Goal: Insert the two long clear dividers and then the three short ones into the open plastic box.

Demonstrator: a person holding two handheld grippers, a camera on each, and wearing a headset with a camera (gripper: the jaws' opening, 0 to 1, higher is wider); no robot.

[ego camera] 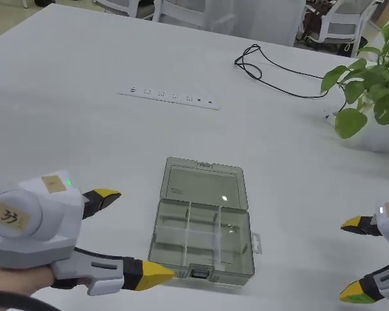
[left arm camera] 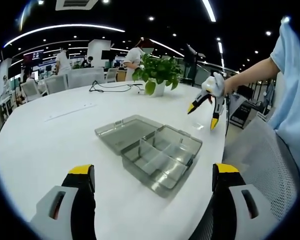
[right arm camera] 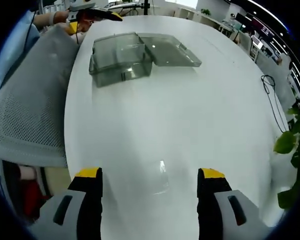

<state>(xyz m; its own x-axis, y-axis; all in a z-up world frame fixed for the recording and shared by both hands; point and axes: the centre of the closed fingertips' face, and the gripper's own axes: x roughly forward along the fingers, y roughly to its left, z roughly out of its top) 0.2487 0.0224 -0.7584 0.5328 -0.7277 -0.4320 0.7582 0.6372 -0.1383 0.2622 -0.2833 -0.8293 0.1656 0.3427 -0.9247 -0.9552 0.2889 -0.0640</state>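
Left gripper and right gripper flank the smoky translucent plastic box, fingers open, empty. Likely light, slippery; grip its rim.

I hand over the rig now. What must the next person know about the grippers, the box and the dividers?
Left gripper: open, empty, just left of the plastic box.
Right gripper: open, empty, well to its right.
The box sits on the white table, its lid laid back flat.
Done: clear dividers stand inside, forming compartments.
Left: their count is unclear; check that all five are seated.
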